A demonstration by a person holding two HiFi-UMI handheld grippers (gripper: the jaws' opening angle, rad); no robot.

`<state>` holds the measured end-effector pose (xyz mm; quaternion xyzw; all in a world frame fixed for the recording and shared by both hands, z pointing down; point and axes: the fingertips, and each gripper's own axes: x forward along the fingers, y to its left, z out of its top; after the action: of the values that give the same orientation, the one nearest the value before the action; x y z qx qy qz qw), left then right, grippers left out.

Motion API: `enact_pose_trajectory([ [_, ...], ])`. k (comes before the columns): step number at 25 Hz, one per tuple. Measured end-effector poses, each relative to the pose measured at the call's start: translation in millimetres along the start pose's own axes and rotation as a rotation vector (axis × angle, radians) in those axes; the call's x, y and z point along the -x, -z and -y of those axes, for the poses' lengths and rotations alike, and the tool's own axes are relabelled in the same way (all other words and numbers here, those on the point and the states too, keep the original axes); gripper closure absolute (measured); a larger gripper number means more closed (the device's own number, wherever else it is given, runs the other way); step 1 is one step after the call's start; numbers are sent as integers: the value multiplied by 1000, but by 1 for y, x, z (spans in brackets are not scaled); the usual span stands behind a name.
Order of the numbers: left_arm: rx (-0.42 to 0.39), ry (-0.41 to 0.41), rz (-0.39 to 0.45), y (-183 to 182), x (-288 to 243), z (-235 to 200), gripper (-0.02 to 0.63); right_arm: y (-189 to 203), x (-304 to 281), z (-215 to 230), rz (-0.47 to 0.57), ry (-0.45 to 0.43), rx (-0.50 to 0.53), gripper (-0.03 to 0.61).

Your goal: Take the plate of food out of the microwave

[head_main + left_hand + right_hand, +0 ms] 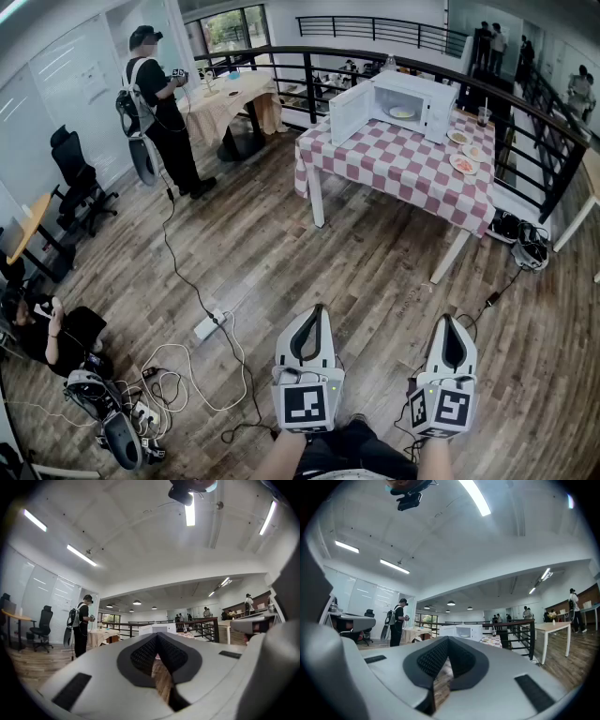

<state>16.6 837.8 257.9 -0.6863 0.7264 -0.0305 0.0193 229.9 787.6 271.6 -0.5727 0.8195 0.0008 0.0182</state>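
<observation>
- Wood-plank flooring fills the head view. A table [375, 173] with a red-and-white checked cloth stands well ahead, at the far railing.
- On it sits one white microwave [414, 99], its door [349, 114] swung open to the left. The plate of food [401, 112] lies inside the cavity.
- Count on the cloth beside the oven: three more plates [464, 165] and one cup [484, 116].
- Two people are nearby: one standing [159, 103] by a second table, one seated on the floor [47, 333].
- The left gripper [315, 313] and right gripper [451, 322] are held low and level, well apart from the table.
- Left gripper view: the left gripper [157, 637] has its tips clenched together with nothing between them. The microwave [159, 629] shows small and distant beyond them.
- Right gripper view: the right gripper [447, 639] is likewise clenched and empty. The microwave [464, 631] sits just past its tips, far off.
- Judgement: the step in hand is the approach, and the plate is untouched.
- Recommendation: come up square to the oven mouth and stay clear of the open door.
- Part the jaws before reaching in, and take the plate by its near rim.
- Draw it out level, so the food stays put and the other plates are not knocked.
</observation>
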Motion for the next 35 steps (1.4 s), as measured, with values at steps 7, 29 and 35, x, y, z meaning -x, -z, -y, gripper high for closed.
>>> enact_pose_trajectory([
  [7, 4, 6, 6, 0, -7, 2, 584, 0, -5, 1, 2, -2, 3, 566],
  [29, 6, -15, -2, 9, -61, 30, 583, 7, -56, 35, 5, -68, 7, 565],
  [35, 13, -37, -32, 18, -65, 28, 583, 13, -64, 34, -14, -101, 28, 565],
])
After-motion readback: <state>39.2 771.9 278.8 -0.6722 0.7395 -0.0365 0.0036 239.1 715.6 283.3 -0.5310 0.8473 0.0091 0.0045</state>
